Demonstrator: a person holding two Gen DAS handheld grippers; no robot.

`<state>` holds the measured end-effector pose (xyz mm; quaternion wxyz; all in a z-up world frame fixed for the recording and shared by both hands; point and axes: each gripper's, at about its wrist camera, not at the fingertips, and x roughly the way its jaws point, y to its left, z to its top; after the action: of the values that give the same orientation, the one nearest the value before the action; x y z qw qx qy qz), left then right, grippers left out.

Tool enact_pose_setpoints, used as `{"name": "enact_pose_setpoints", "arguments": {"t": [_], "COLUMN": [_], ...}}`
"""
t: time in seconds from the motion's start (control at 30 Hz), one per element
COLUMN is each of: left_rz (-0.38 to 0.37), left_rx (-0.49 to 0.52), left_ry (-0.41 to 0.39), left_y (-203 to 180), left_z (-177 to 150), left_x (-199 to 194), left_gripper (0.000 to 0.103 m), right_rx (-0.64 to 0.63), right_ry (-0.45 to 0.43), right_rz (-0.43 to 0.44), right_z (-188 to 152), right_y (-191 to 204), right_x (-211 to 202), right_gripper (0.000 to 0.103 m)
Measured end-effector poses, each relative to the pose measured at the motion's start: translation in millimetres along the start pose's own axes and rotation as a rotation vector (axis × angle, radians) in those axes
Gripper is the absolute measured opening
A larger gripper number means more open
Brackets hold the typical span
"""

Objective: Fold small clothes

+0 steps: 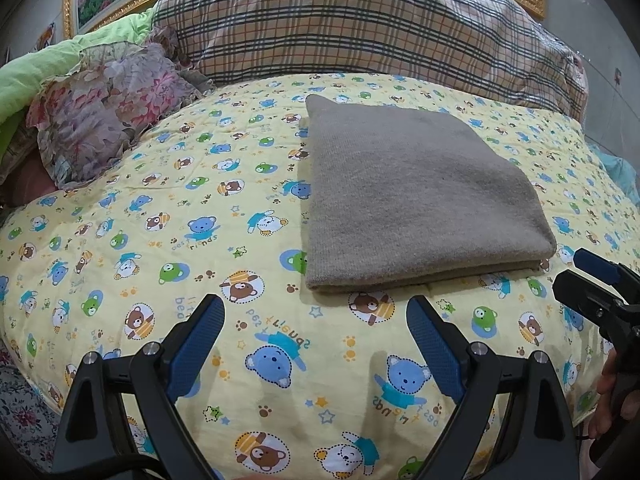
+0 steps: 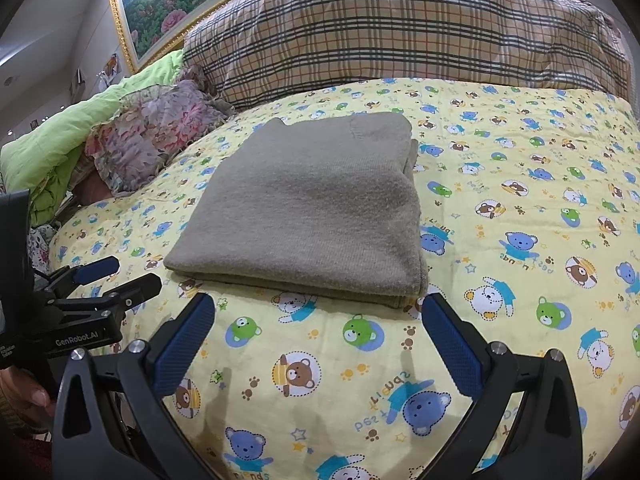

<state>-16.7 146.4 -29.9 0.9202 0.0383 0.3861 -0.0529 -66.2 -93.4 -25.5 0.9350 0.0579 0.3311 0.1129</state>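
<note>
Folded grey knit (image 1: 416,196) lies on bear-print quilt (image 1: 160,240), long axis running away, just ahead of both spread, empty grippers, left gripper (image 1: 316,344) offset leftward, right gripper (image 2: 316,340) squarer, nearer.

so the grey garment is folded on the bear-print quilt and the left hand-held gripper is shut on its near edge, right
Not quite. The grey garment is folded on the bear-print quilt, but the left hand-held gripper is open and short of its near edge, holding nothing, as the left wrist view shows.
</note>
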Motion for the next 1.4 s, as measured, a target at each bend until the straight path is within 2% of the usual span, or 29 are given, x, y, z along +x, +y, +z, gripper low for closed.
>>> {"name": "enact_pose_setpoints", "arguments": {"t": [1.4], "left_rz": [-0.020], "left_rx": [0.003], "left_ry": [-0.003], "left_y": [-1.1], "left_z": [5.2], "left_x": [-2.4], "left_gripper": [0.093], "right_rx": [0.011], "right_ry": [-0.001], "right_rz": [0.007], "right_z": [-1.3], "right_y": [2.1], "right_x": [-1.1], "right_gripper": [0.103]}}
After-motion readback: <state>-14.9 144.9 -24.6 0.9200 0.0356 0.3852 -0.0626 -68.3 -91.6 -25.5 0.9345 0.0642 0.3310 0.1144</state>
